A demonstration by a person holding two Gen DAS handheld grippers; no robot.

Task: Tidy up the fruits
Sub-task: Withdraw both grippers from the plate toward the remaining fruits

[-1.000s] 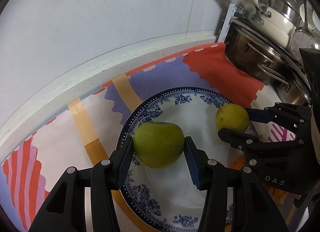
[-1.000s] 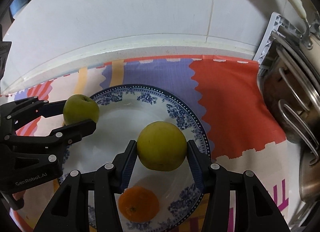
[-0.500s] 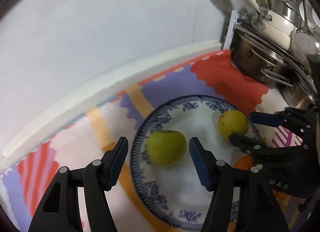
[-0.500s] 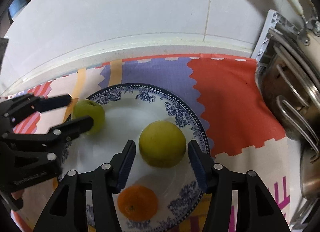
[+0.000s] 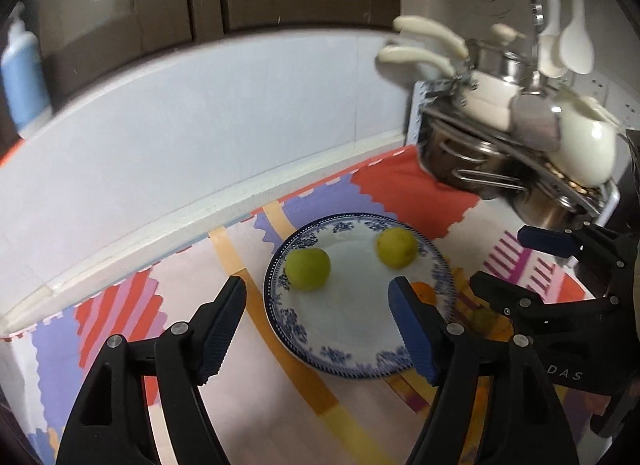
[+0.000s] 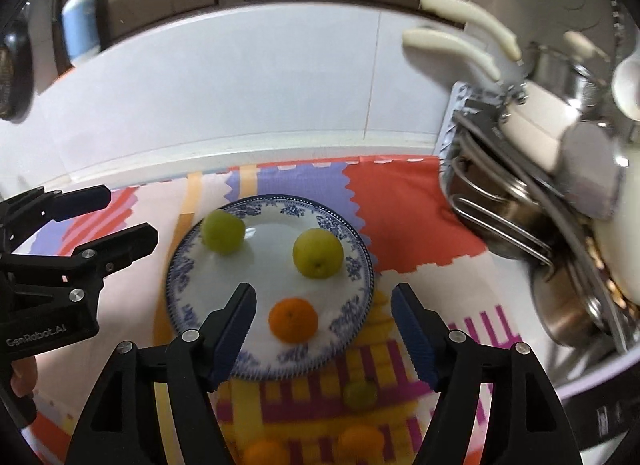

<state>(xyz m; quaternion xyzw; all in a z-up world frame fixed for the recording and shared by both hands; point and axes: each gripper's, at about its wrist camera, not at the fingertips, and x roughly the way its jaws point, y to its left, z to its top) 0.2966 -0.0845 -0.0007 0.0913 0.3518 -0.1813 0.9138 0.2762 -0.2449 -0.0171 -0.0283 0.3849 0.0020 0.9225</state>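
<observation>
A blue-and-white plate [image 6: 352, 273] [image 5: 348, 357] holds a green apple [image 6: 223, 231] [image 5: 307, 269] on its left, a yellow-green apple [image 6: 318, 253] [image 5: 396, 247] on its right and an orange [image 6: 293, 319] at its front. My left gripper [image 5: 318, 329] is open and empty, raised above the plate's near side. My right gripper [image 6: 324, 331] is open and empty, above the orange. A small green fruit [image 6: 360, 393] and two oranges [image 6: 356, 441] [image 6: 266, 453] lie on the mat in front of the plate.
A patterned mat [image 6: 400, 201] covers the counter. A rack of steel pots and white pans [image 6: 532, 193] stands at the right. A white tiled wall [image 6: 240, 97] runs behind. A blue soap bottle [image 6: 80, 25] stands on a ledge at the far left.
Both grippers opened, let go of their apples on the plate, and pulled back and up. The apples now rest on the plate.
</observation>
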